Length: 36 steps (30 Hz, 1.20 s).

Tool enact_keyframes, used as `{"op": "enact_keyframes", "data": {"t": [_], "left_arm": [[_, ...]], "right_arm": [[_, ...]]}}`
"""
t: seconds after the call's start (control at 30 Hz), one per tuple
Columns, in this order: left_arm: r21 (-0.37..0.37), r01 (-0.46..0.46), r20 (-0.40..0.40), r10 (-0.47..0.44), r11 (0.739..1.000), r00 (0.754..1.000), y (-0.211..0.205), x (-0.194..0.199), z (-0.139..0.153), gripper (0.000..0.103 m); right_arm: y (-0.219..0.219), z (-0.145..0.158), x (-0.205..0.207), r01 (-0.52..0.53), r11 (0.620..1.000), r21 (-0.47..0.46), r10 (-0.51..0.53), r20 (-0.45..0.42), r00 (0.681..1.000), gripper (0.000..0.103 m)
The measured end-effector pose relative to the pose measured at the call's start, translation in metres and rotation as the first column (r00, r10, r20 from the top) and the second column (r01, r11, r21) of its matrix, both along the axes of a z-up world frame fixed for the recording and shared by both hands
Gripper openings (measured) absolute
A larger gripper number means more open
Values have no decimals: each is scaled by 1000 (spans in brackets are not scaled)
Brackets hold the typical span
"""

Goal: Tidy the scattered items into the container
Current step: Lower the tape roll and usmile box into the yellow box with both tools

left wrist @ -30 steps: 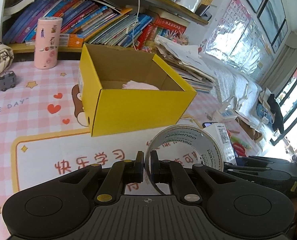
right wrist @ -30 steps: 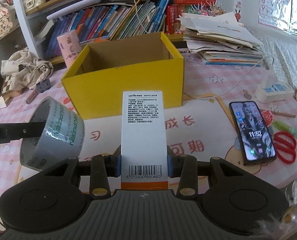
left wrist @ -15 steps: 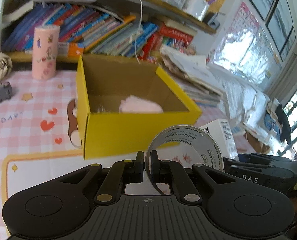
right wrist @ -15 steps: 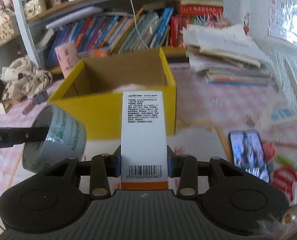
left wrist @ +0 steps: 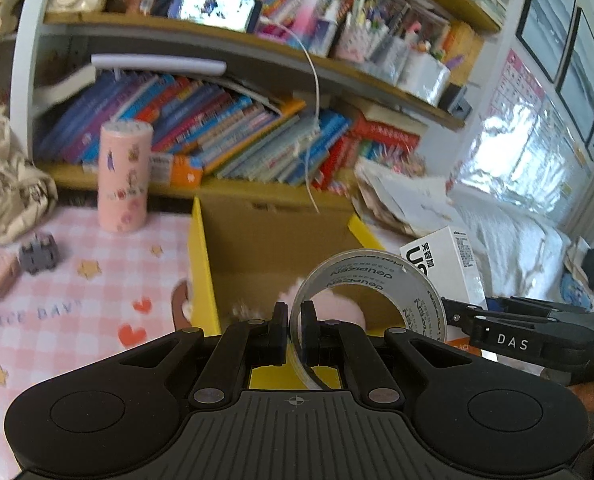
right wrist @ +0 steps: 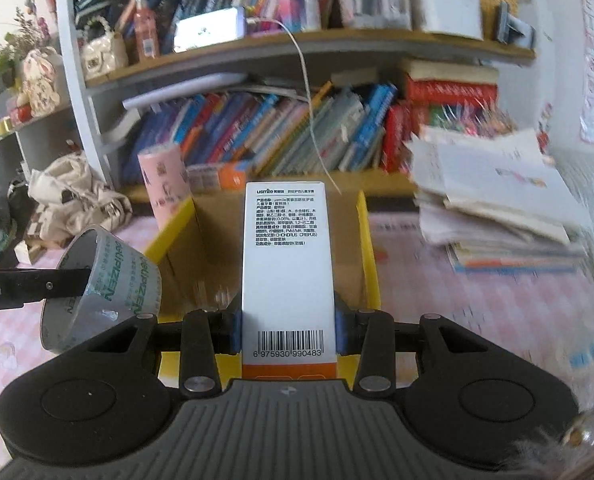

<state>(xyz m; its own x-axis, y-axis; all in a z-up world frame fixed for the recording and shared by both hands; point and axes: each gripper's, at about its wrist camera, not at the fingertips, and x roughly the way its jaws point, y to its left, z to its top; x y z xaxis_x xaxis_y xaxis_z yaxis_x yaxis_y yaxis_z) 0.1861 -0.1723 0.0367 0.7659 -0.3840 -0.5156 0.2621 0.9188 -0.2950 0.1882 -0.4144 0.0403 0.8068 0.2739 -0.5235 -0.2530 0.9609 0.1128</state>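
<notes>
Item: yellow box (left wrist: 205, 276), the container, open-topped with bare brown card inside. It stands on the worktop (left wrist: 77, 280) ahead of both tools, and something pale pink and soft (left wrist: 337, 304) already lies in it.

Item: tape roll (left wrist: 381, 276), clear, printed band. The left gripper (left wrist: 293, 328) pinches its wall between fingers (left wrist: 279, 320) pressed nearly together, and we carry it in the air just over the box's near edge.

Item: white carton (right wrist: 287, 264), tall, with a barcode and an orange foot. The right gripper (right wrist: 289, 330) clamps it at the lower sides, upright, in line with the box mouth.

Risks, as we judge them:
- The two loads ride just beside each other; the roll could knock the carton, or the tools could collide over the narrow opening.
- The roll hangs by one thin wall and may swing or slip.
- Released too early, either piece strikes the near wall and falls to the worktop; the roll would likely roll off.
- The carton, dropped upright, may tip onto the rim.
- A white cable (left wrist: 315, 120) hangs from the shelf toward the box's back and could snag.

Surface: pink checked cover with hearts and stars; pink cylinder (left wrist: 124, 176), small grey toy (left wrist: 39, 254).

Room: crowded bookshelves (right wrist: 277, 128), paper stack (right wrist: 497, 200), cloth bag (right wrist: 73, 200); bright window to the right.
</notes>
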Motion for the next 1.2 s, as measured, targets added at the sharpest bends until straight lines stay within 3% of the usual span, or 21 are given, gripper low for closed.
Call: {"op": "enact_keyframes", "data": {"t": [0.2,0.47,0.67,1.0,1.2], "left_arm": [[51,-23,39,21,998,999,-6,32,6,5],[217,-31,6,30,976,1000,-25,77,-21,5],[334,27,-31,-17,942,999,-43,95,-40,5],[502,126,-42,-121,856,992,-74,98,-59,7],[521,117,-40,-112,846,993,-74,99,-62,10]], "right_arm": [[11,12,46,-78,996,-38,79,44,996,38],[34,-11,112,-175,974,-143,173,-29,985,37],[47,-31,149,-238,953,-186,226,-84,970,37],[63,-53,182,-333,922,-196,297,-190,936,37],[71,-57,188,-364,910,-199,324,-208,923,37]]}}
